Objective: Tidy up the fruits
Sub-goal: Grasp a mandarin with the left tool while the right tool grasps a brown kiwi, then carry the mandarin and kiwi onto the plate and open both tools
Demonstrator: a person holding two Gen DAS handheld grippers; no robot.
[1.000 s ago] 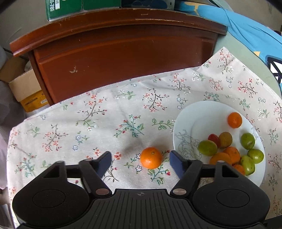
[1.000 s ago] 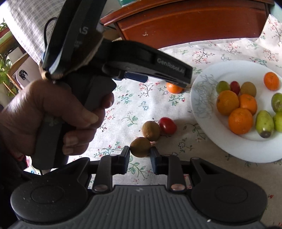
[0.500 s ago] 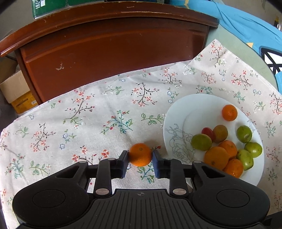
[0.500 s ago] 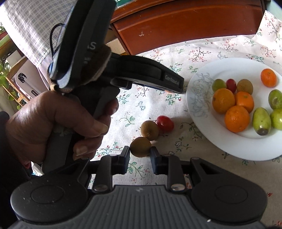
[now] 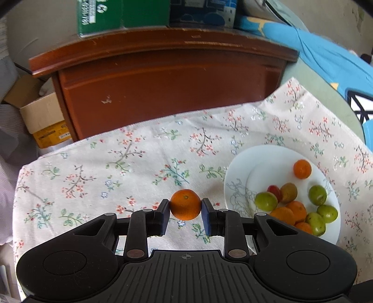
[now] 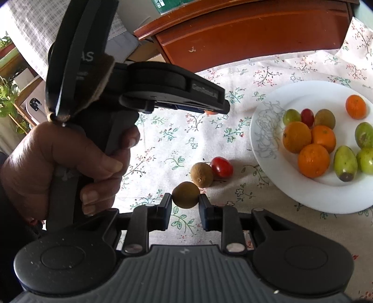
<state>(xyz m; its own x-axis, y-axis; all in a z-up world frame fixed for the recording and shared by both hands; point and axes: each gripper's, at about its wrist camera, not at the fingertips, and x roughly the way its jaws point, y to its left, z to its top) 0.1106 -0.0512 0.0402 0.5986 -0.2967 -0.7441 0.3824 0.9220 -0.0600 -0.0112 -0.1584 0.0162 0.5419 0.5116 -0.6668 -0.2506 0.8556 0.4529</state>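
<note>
My left gripper [image 5: 185, 211] is shut on a small orange [image 5: 185, 204] and holds it above the floral cloth, left of the white plate [image 5: 240, 172]. The plate carries several oranges, green fruits, a kiwi and a red fruit. My right gripper [image 6: 185, 205] is shut on a brown kiwi [image 6: 186, 194], left of the plate [image 6: 263, 139]. A second kiwi [image 6: 201, 171] and a red fruit [image 6: 222, 166] lie on the cloth just beyond it. In the right wrist view, the left gripper's body [image 6: 163, 93] and the hand holding it fill the left side.
A dark wooden headboard [image 5: 163, 77] stands behind the table. A cardboard box [image 5: 42, 118] sits at the far left, a green box [image 5: 121, 16] on top of the headboard, and blue fabric [image 5: 326, 63] at the back right. The floral cloth [image 5: 105, 167] covers the table.
My left gripper closed on the small orange and lifted it off the cloth. My right gripper stayed shut on the kiwi and rose a little.
</note>
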